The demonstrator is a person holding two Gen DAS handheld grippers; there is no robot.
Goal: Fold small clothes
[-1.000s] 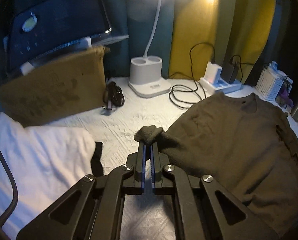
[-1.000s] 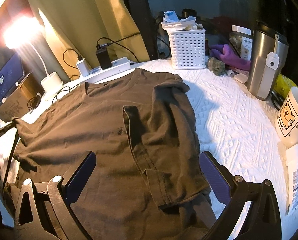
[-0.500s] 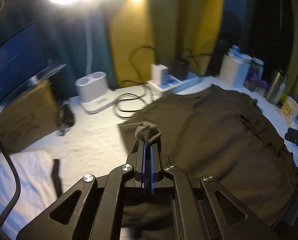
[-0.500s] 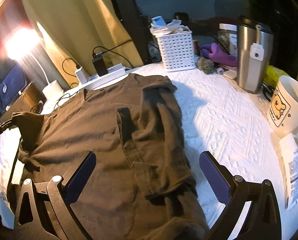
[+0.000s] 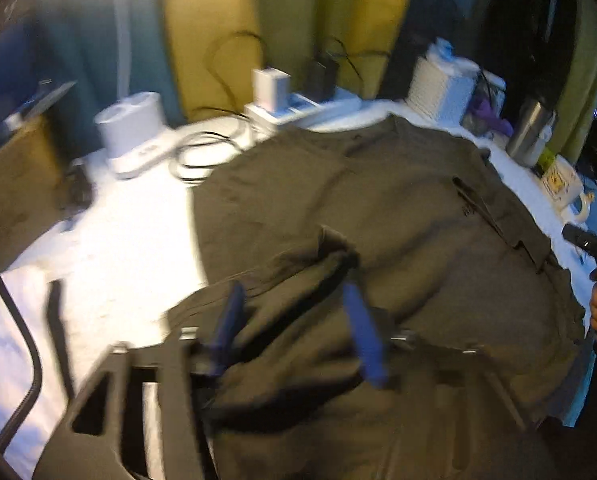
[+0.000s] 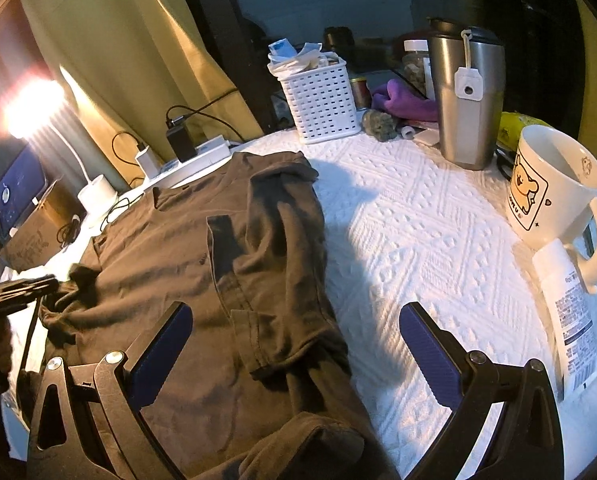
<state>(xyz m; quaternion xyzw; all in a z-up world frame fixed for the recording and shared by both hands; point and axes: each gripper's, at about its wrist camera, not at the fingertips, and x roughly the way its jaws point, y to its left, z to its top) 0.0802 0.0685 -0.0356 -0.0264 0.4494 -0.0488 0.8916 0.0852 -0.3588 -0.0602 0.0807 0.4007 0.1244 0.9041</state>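
Lying spread on the white quilted cover: a dark olive T-shirt, right side already folded inward. Opening over its left sleeve, the left gripper, cloth between the pads but unpinched (view blurred). Hovering wide open, holding nothing, above the hem: the right gripper.

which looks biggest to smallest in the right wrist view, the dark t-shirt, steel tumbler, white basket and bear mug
1. dark t-shirt, by far the largest.
2. steel tumbler.
3. bear mug and white basket look about alike; the mug sits nearer the camera, so ranking them is unsure.
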